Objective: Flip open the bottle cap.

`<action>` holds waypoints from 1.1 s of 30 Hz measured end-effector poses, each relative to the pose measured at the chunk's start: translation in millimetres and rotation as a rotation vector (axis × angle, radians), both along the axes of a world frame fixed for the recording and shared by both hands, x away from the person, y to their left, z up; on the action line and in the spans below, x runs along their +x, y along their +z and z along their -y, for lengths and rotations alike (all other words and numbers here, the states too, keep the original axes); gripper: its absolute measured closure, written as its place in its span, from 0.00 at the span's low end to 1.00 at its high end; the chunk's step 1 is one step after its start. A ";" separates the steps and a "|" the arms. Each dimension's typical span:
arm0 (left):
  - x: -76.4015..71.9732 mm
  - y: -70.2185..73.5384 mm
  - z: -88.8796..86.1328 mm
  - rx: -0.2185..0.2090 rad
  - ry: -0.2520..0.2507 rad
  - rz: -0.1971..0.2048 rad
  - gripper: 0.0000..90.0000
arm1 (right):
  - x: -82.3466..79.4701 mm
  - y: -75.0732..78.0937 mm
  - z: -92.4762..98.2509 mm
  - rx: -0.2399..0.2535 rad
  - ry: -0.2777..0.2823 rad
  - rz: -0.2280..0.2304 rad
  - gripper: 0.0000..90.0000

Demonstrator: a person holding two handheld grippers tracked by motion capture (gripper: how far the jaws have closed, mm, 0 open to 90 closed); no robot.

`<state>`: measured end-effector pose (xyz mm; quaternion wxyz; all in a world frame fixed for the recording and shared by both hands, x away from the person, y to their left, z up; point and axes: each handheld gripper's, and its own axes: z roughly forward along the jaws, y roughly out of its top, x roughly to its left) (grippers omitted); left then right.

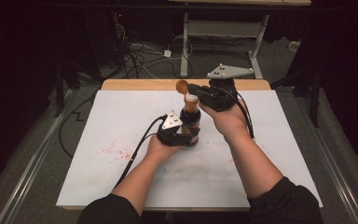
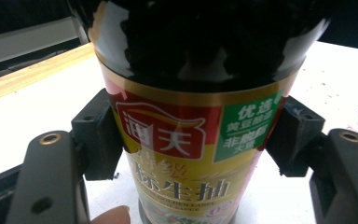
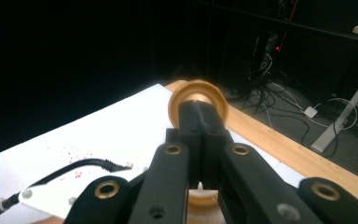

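The biggest risk sits in your left gripper [image 1: 179, 135]: its jaws clamp the one dark soy sauce bottle [image 1: 190, 122] by the labelled body, standing upright on the white board [image 1: 121, 126], and in the left gripper view the pads [image 2: 98, 135] meet only the curved sides of a glossy label. If you push or twist at the neck with the other hand, the bottle can turn or slip between those pads, or tip about its base, and with the mouth uncovered the sauce would spill onto the board just below the jaws

Next, your right gripper [image 1: 191, 88], held above and just behind the bottle's neck, has its jaws pressed together on the edge of the one orange cap [image 1: 182, 86], which juts out beyond the fingertips. That is a thin pinch on a rim; the right gripper view shows the cap [image 3: 198, 105] caught only at its near side, so a quick swing could flick it loose

Count: one bottle, one cap, two grippers, one board, and a scatter of red specks [image 1: 114, 151] well off to the left gripper's outer side
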<state>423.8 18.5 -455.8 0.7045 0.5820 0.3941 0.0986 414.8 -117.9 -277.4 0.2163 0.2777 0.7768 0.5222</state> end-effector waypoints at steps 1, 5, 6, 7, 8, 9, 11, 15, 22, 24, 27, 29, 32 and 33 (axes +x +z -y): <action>0.0 0.3 0.0 0.003 0.001 -0.002 0.32 | -1.2 -0.1 2.6 -0.002 0.002 0.003 1.00; 0.1 0.6 -1.1 0.027 0.016 -0.012 0.32 | -4.6 -0.7 12.3 0.001 -0.005 0.009 1.00; 0.1 0.8 -1.2 0.033 0.016 -0.012 0.32 | -5.0 -1.2 15.1 0.002 -0.005 0.010 1.00; 0.1 0.9 -1.2 0.038 0.016 -0.012 0.32 | -6.0 -1.9 17.7 0.002 -0.007 0.012 1.00; 0.3 1.1 -1.2 0.040 0.016 -0.013 0.32 | -6.6 -3.1 20.4 0.002 -0.006 0.016 1.00; 0.0 1.9 0.4 0.014 0.009 -0.014 0.31 | -7.5 -4.7 23.0 0.007 -0.009 0.014 1.00; 0.5 1.7 -1.0 0.046 0.018 -0.019 0.31 | -9.0 -8.6 28.6 0.008 -0.016 0.015 1.00; 0.4 3.5 -0.6 0.065 0.025 -0.030 0.31 | -12.2 -19.5 37.9 -0.004 -0.025 0.011 1.00; 0.2 4.8 1.7 0.029 0.022 -0.037 0.31 | -14.4 -45.3 52.5 -0.013 -0.044 -0.014 0.80; 0.6 4.0 -1.6 0.078 0.021 -0.035 0.31 | -14.7 -53.9 55.9 -0.012 -0.054 -0.009 0.67; 0.4 4.8 1.5 0.027 0.022 -0.039 0.31 | -13.1 -68.3 59.2 -0.006 -0.056 -0.018 0.53; 0.2 5.1 1.2 0.022 0.019 -0.043 0.31 | -12.6 -77.5 60.9 0.001 -0.053 -0.021 0.43; 1.4 3.1 -5.7 0.088 -0.017 -0.075 0.24 | -12.2 -89.7 62.9 0.005 -0.069 -0.010 0.20; 1.0 2.4 -1.4 0.023 -0.003 -0.104 0.19 | -11.9 -93.4 62.9 -0.001 -0.076 -0.014 0.13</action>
